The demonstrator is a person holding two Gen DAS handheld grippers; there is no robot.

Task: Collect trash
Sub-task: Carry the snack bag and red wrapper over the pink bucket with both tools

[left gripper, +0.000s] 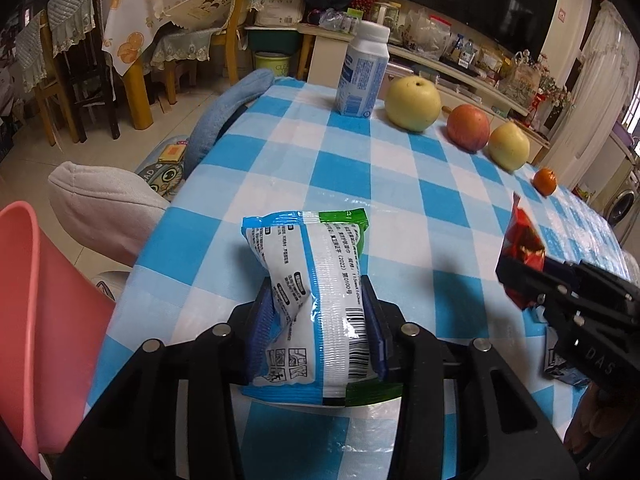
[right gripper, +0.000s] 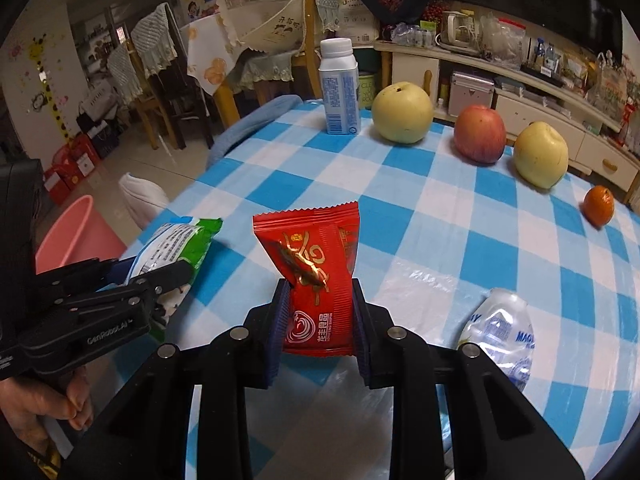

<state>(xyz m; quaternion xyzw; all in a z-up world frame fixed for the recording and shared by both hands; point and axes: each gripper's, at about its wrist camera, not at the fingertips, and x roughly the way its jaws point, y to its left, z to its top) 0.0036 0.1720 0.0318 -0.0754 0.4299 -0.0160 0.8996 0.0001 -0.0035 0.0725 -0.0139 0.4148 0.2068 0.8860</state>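
Blue-checked tabletop: left gripper jaws pinch a white snack packet; right gripper jaws pinch a red wrapper. Keep both grips firm, carry toward the pink bin at left.

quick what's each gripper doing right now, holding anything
left gripper: closed on the white, blue and green snack packet.
right gripper: closed on the red snack wrapper.

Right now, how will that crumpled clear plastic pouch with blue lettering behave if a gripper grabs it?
The crumpled clear plastic pouch looks flattened and creased, so it is probably light and floppy. Its glossy film may slip or crush between the pads.
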